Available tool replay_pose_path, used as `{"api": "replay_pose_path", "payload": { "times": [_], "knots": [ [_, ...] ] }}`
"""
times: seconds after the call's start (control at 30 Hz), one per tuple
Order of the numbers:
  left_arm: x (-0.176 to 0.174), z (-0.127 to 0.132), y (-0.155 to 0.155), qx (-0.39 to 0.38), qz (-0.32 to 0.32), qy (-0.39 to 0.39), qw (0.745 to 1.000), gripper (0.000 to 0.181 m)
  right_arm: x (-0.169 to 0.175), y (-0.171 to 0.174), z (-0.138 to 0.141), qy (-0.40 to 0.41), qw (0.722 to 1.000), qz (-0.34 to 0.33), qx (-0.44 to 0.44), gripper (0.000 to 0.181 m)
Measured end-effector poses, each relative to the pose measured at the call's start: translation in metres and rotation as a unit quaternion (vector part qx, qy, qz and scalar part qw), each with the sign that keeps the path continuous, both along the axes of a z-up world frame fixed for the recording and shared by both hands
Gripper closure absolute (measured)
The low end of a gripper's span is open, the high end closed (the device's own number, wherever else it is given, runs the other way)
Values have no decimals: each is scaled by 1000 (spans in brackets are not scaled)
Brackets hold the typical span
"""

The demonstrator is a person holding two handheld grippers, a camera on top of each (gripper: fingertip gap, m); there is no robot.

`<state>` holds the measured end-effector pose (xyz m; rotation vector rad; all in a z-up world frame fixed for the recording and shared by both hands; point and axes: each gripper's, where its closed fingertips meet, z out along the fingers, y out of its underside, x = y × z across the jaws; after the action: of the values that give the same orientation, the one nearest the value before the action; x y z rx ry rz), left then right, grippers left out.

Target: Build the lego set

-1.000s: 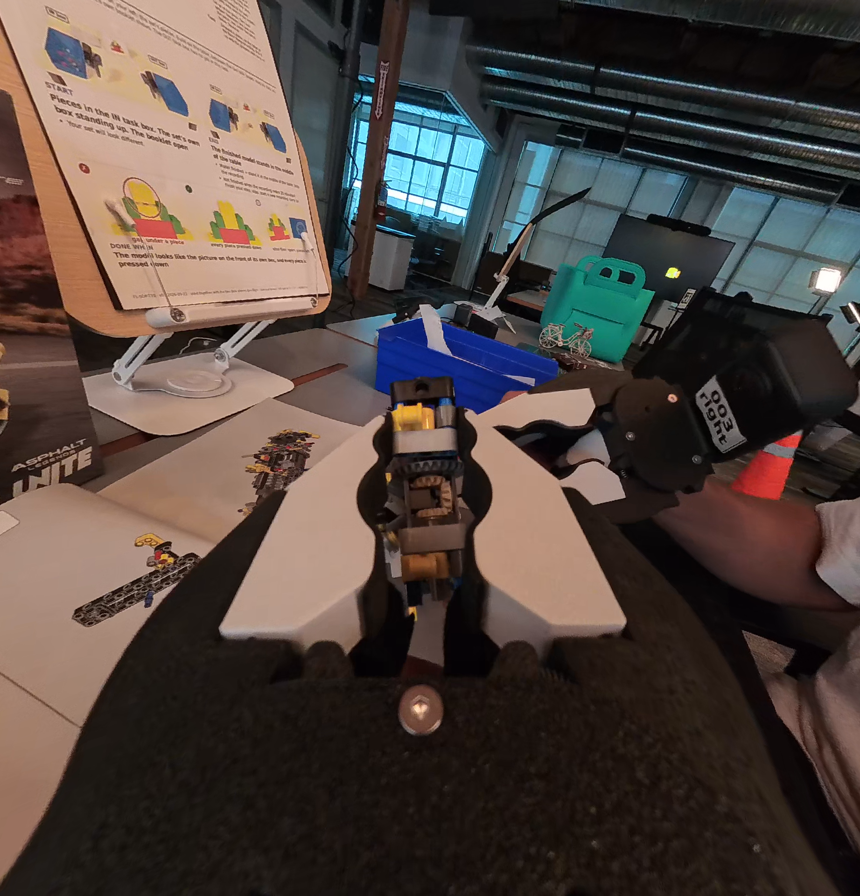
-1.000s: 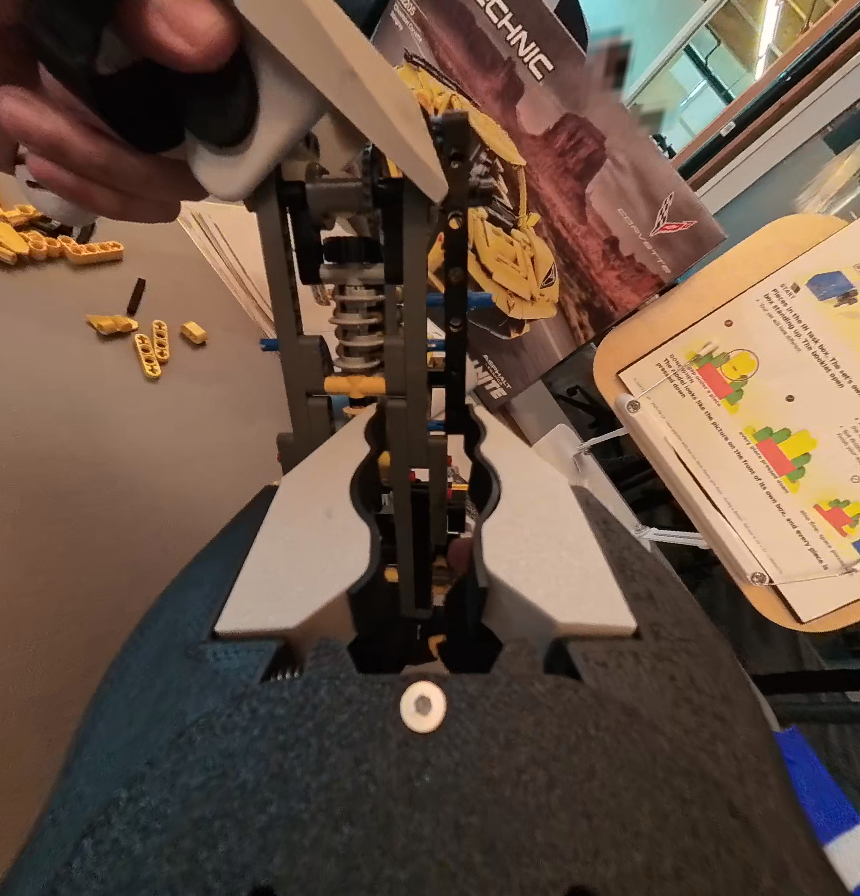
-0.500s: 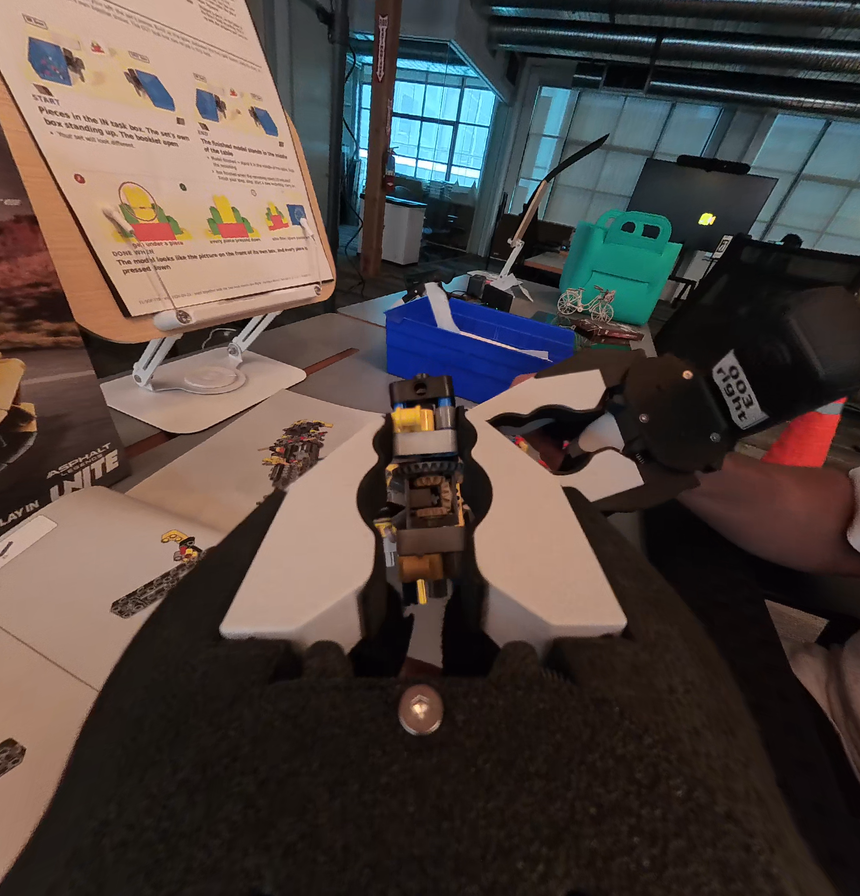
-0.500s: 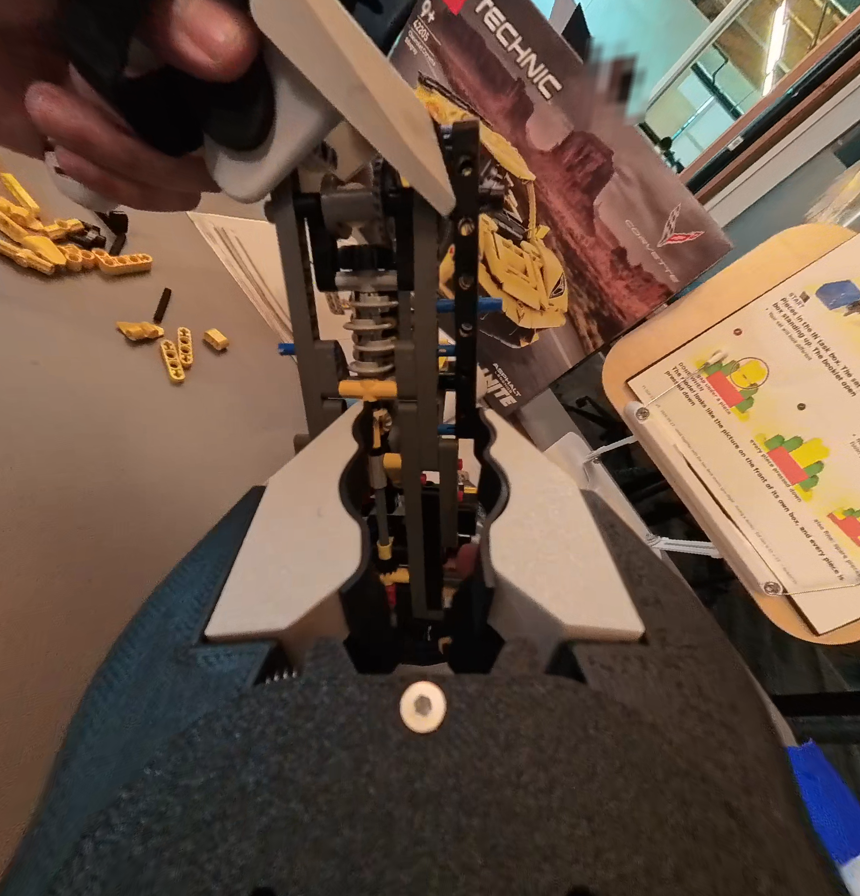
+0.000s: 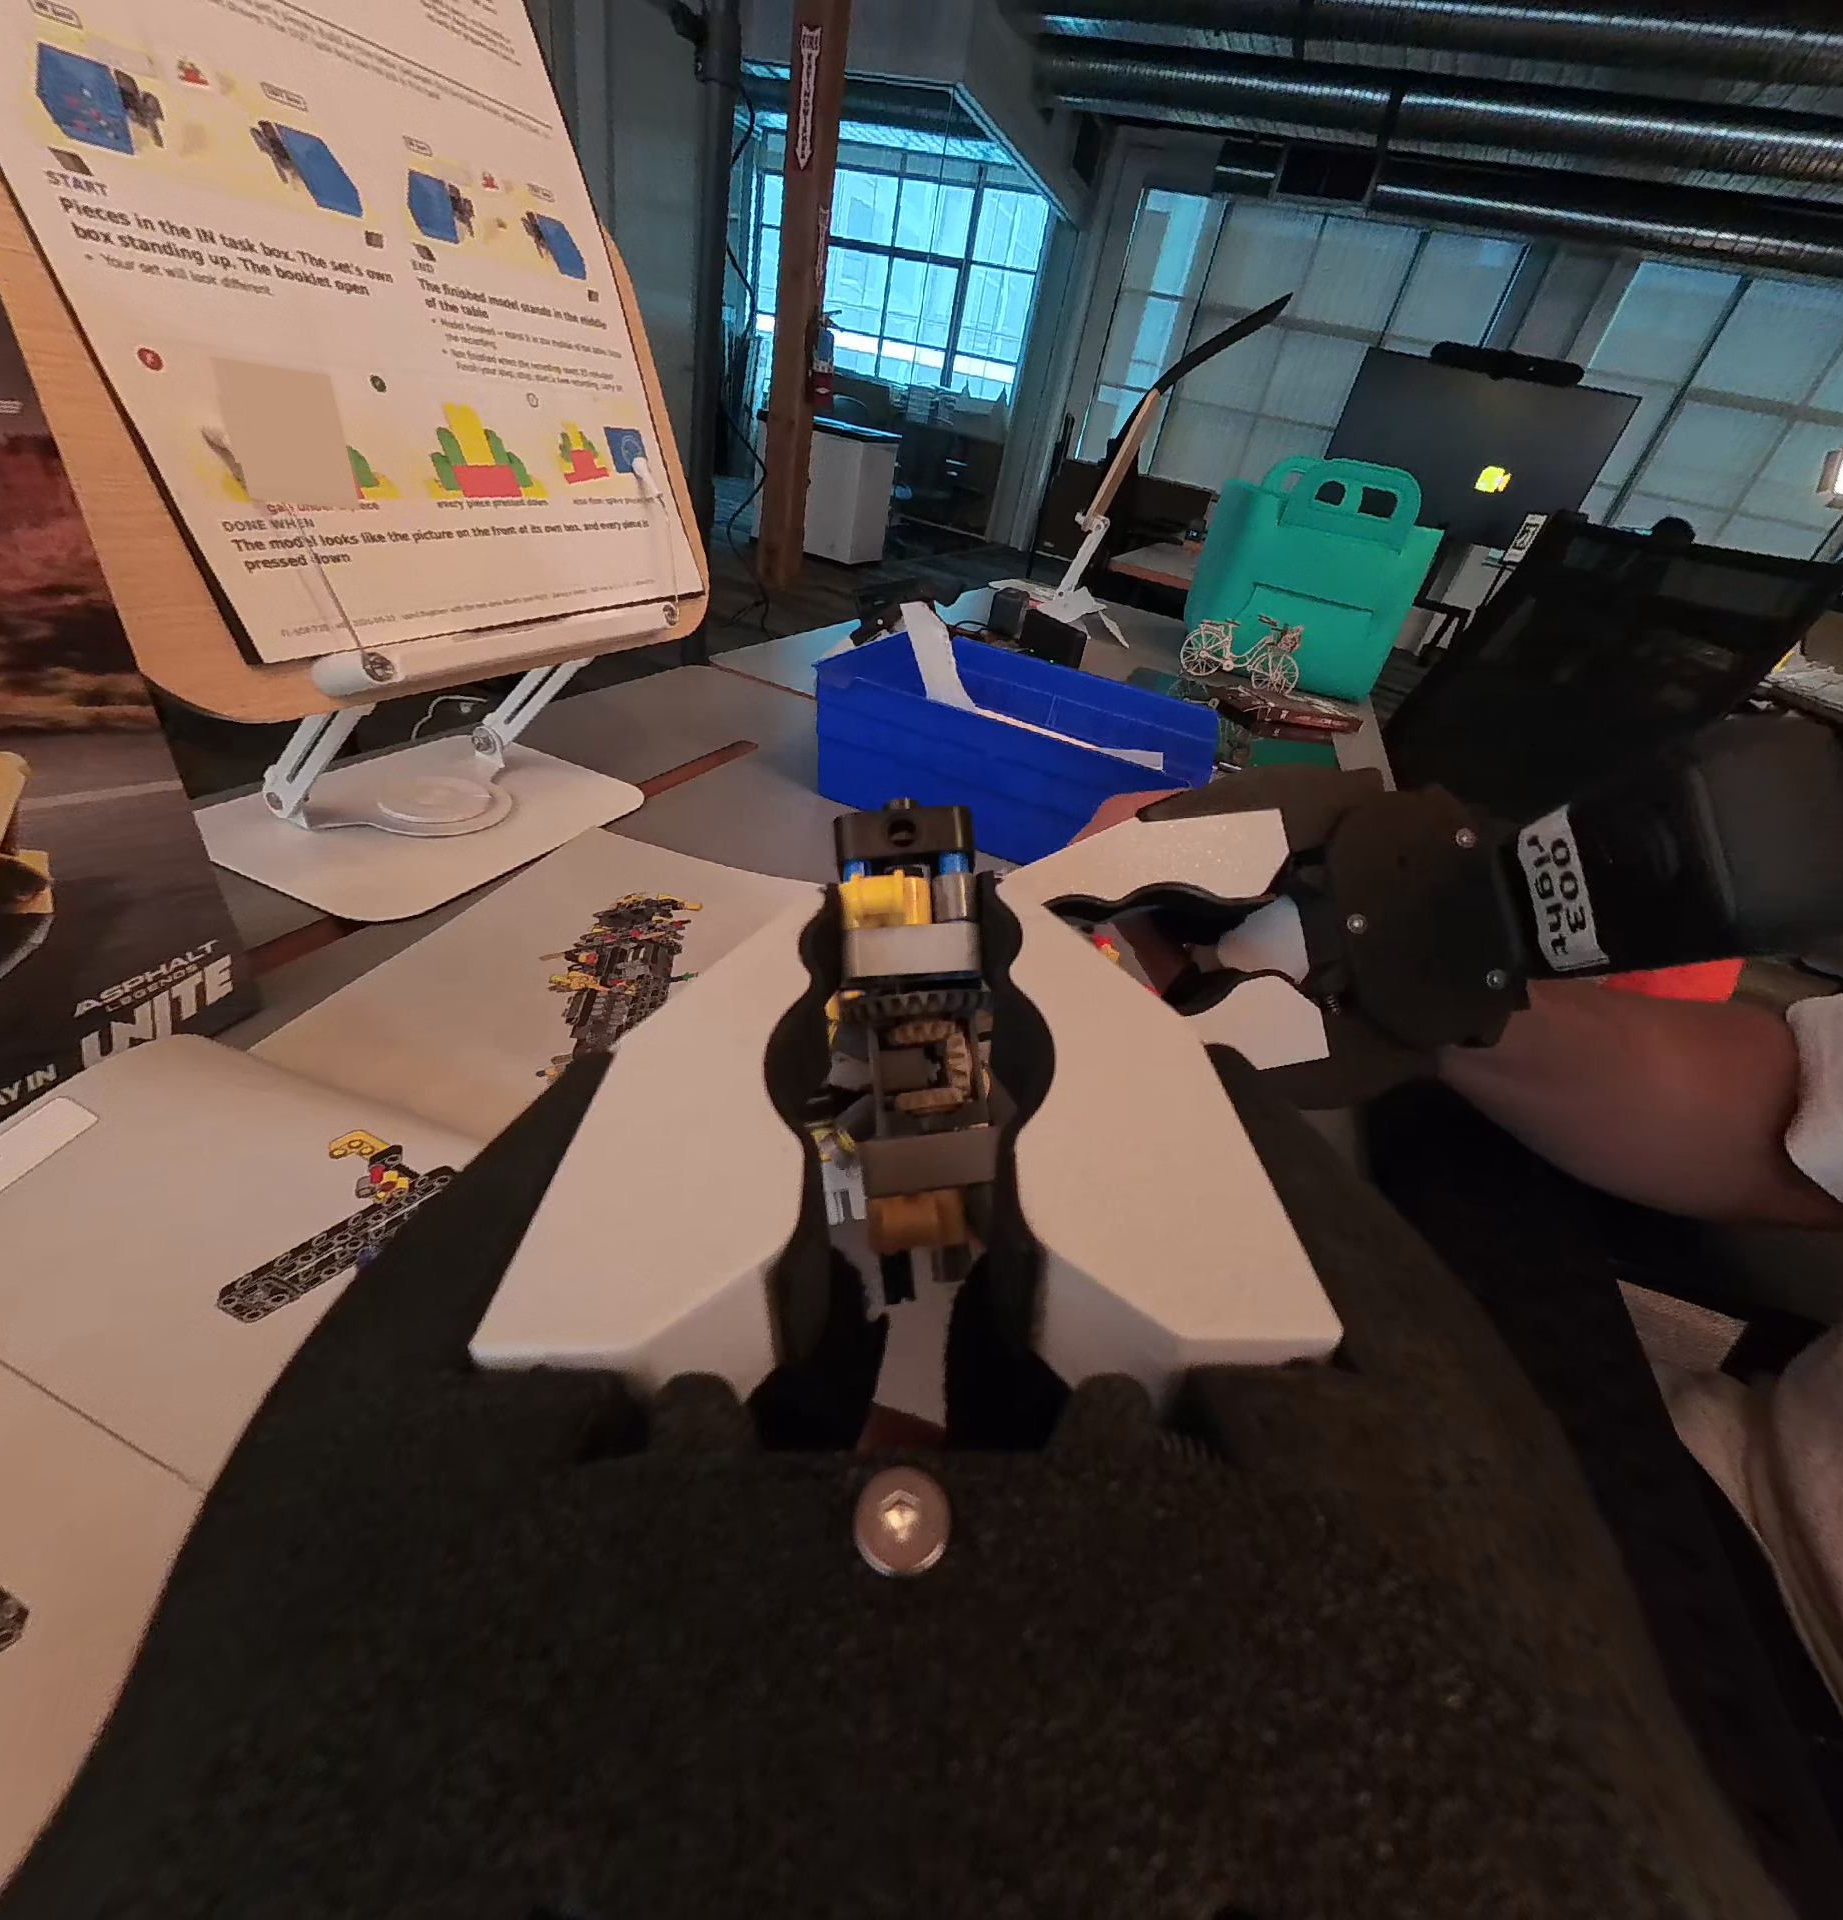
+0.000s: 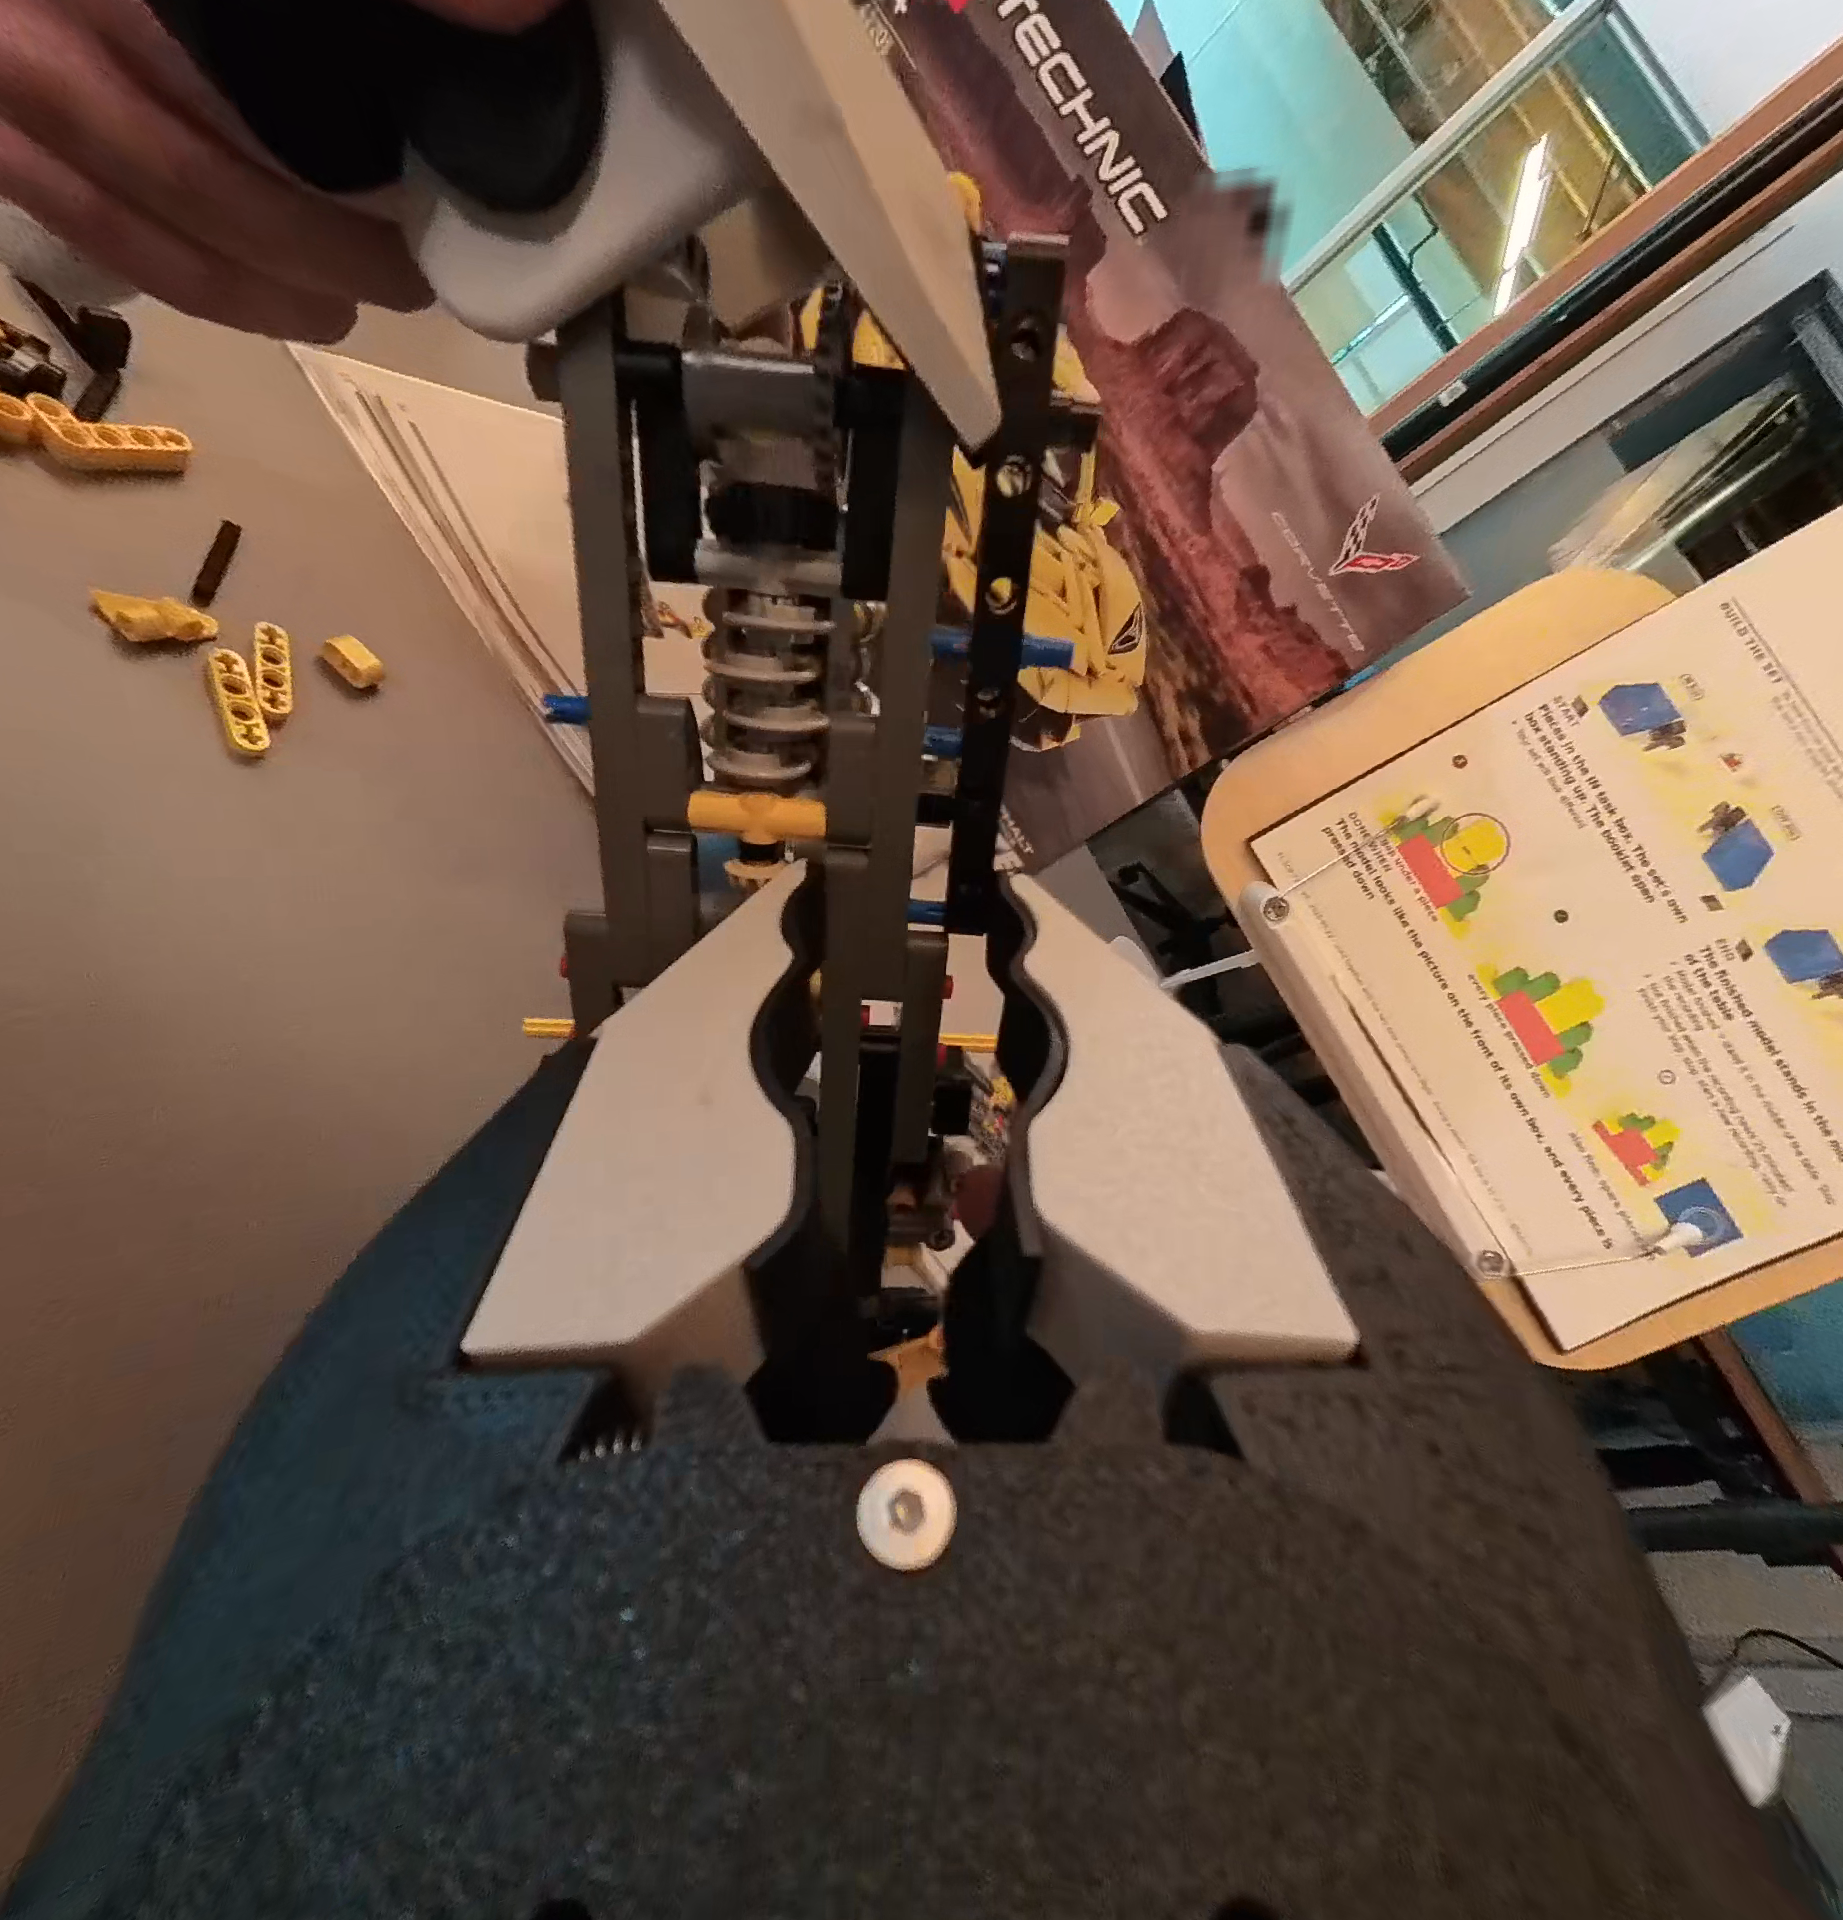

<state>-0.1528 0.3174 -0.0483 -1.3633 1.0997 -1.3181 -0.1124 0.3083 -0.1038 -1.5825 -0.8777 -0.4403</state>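
Chassis: a partly built lego assembly (image 5: 912, 1049) of dark grey beams, gears and yellow parts, taken here as the landmark for all places.

Left wrist view, left gripper (image 5: 906, 1060): fingers drawn narrow, clamped on one end of the chassis.
Left wrist view, right gripper (image 5: 1197, 935): just right of the chassis, fingers pointing toward it.
Left wrist view, booklet (image 5: 273, 1226): open on the table, left of and below the chassis.
Left wrist view, blue bin (image 5: 1010, 748): beyond the chassis.
Left wrist view, instruction stand (image 5: 304, 343): behind and left of the chassis.

Right wrist view, right gripper (image 6: 901, 1049): fingers narrow, closed on the long beams of the chassis (image 6: 782, 665), which runs away from the camera.
Right wrist view, far end of chassis: held by the left gripper (image 6: 792, 208).
Right wrist view, loose yellow pieces (image 6: 247, 675): on the table, left of the chassis.
Right wrist view, set box (image 6: 1187, 436): standing behind the chassis.

Handling judgement: light and rigid along the beams, but pins and axles could pop under twist.
Hold judgement: grip the long side beams, not the spring or gears.
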Motion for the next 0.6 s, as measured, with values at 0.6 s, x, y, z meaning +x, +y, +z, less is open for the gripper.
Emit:
{"api": "replay_pose_path", "payload": {
  "times": [0.6],
  "knots": [
    [2,-5,-5,37,-6,19,999,156,5,-3,-1,17,999,25,-21,150]
  ]
}}
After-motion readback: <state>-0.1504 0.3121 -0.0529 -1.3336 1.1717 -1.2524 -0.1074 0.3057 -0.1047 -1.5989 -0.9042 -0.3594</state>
